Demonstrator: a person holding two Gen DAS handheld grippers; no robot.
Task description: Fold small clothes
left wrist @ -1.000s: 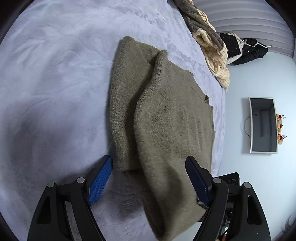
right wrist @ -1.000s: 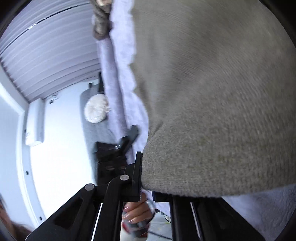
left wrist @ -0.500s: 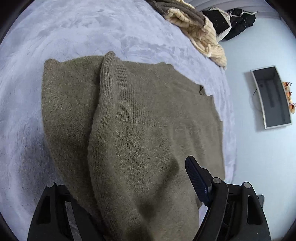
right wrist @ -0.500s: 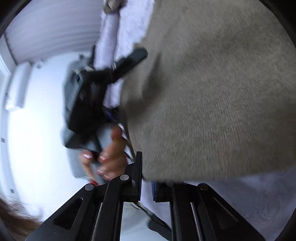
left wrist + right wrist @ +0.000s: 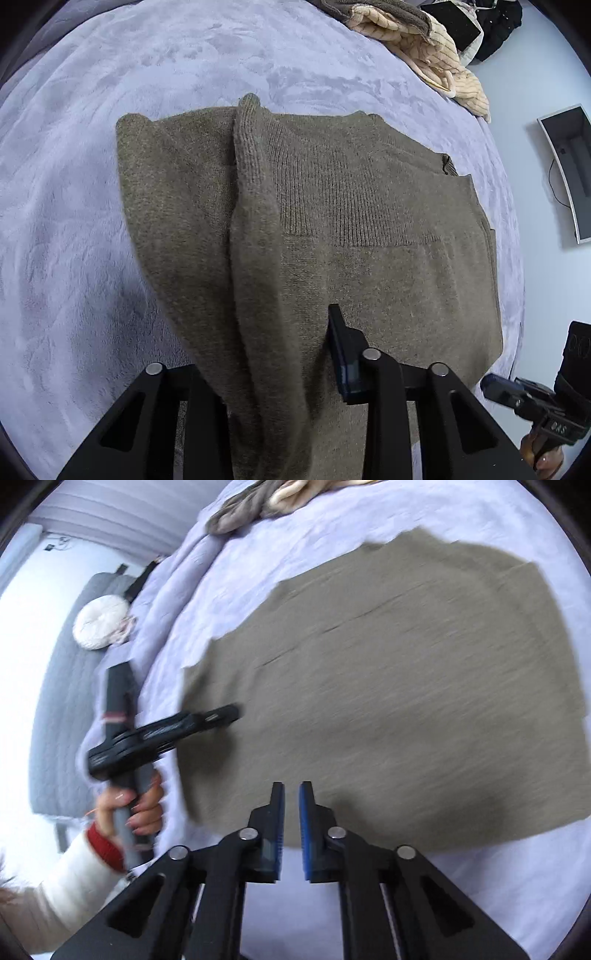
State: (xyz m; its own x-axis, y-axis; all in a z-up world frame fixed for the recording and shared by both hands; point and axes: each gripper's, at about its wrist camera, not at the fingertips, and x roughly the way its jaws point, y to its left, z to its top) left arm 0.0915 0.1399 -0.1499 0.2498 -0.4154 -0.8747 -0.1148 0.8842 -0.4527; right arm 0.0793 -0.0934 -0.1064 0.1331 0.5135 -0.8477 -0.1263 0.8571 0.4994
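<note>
An olive-brown knit sweater (image 5: 369,229) lies on the lavender plush blanket (image 5: 110,184) of a bed, partly folded, one sleeve laid lengthwise over the body as a raised ridge; its near part hangs toward the bed's near edge. The left gripper (image 5: 295,354) has the sleeve fabric bunched between its fingers, which are closing on it; one finger (image 5: 340,343) shows, the other is buried under the knit. The right gripper (image 5: 291,823) hovers above the sweater's near hem (image 5: 332,834), fingers nearly together and pinching nothing. The knit looks thick, soft and limp: it should drape and sag from any single hold, slide little on the plush, and tolerate a firm pinch. Ribbed bands and seams likely give the surest purchase; a two-point hold along one edge would keep a fold straight. Open blanket lies beyond the sweater toward the bed's far edge, where a heap of other clothes (image 5: 417,44) sits at the far right corner. The bed's right edge runs close beside the sweater.
</note>
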